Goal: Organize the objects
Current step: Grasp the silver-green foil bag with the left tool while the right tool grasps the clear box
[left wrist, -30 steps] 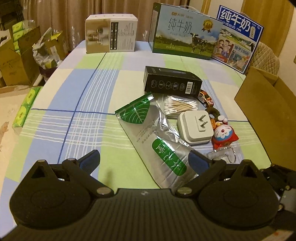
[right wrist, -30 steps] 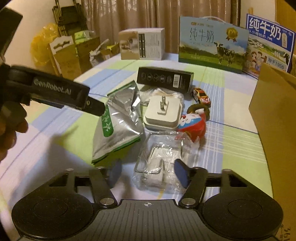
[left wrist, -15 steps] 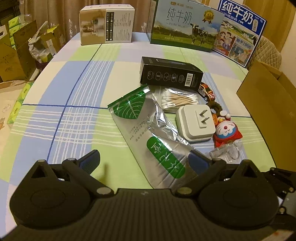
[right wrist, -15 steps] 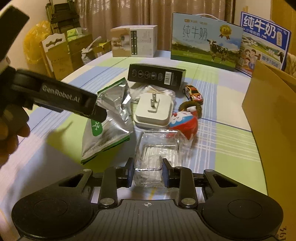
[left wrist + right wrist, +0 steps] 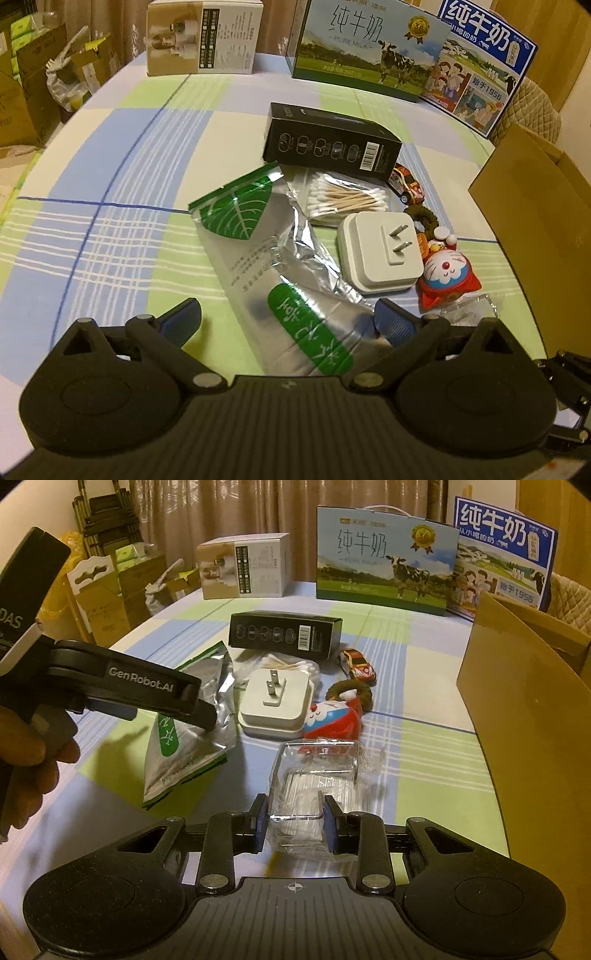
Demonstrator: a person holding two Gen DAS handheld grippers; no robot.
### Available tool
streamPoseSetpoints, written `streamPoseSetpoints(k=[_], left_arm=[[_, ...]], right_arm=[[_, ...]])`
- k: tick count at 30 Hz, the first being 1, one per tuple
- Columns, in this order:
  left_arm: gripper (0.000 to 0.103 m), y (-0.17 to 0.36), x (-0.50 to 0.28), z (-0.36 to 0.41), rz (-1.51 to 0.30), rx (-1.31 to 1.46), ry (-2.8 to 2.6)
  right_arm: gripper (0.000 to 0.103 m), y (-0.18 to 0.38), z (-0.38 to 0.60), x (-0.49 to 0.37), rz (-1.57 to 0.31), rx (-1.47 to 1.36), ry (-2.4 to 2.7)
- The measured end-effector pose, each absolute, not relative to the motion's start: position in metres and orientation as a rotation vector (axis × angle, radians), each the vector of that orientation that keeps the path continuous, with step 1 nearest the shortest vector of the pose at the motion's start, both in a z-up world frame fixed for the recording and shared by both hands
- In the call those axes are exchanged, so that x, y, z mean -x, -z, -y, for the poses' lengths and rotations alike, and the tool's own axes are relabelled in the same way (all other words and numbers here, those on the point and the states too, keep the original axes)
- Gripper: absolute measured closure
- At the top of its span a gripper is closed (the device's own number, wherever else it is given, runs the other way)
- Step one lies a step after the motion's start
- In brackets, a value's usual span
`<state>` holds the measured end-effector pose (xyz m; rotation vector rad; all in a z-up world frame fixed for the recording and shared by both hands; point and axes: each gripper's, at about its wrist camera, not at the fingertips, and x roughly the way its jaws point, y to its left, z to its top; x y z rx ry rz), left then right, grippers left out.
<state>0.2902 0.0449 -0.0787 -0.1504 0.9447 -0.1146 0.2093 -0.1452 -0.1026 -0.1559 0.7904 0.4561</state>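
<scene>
My right gripper (image 5: 294, 821) is shut on a clear plastic packet (image 5: 314, 786) and holds it just above the checked tablecloth. My left gripper (image 5: 288, 319) is open, its fingers on either side of the near end of a silver and green foil pouch (image 5: 280, 266); it also shows in the right wrist view (image 5: 184, 734). Behind lie a white plug adapter (image 5: 378, 249), a red Doraemon toy (image 5: 448, 277), a bag of cotton swabs (image 5: 347, 199), a black box (image 5: 328, 146), a toy car (image 5: 406, 182) and a brown hair tie (image 5: 424, 218).
An open cardboard box (image 5: 532, 701) stands at the right edge of the table. Two milk cartons (image 5: 384, 574) (image 5: 502, 561) and a beige box (image 5: 243, 570) stand along the far edge. Cardboard boxes (image 5: 107, 594) are stacked on the floor to the left.
My right gripper closed on the clear plastic packet and lifted it slightly. My left gripper moved forward over the near end of the foil pouch and stayed open.
</scene>
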Motion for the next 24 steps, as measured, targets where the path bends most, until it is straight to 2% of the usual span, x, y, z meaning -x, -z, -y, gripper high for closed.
streamPoseSetpoints(k=[3, 6, 11, 21, 24], left_arm=[[0.009, 0.082, -0.294, -0.043, -0.946, 0.165, 0.125], [0.018, 0.085, -0.297, -0.043, -0.954, 0.182, 0.141], [0.044, 0.09, -0.296, -0.041, -0.983, 0.127, 0.141], [0.046, 0.081, -0.238, -0.044, -1.074, 0.068, 0.215], [0.036, 0.079, -0.221, -0.039, -1.084, 0.031, 0.217]], right_arm=[[0.076, 0.102, 0.147, -0.211, -0.793, 0.149, -0.448], [0.076, 0.102, 0.148, -0.212, -0.794, 0.149, -0.443], [0.076, 0.098, 0.151, -0.211, -0.791, 0.141, -0.438], [0.076, 0.08, 0.173, -0.192, -0.783, 0.128, -0.417], [0.076, 0.076, 0.178, -0.185, -0.785, 0.119, -0.412]])
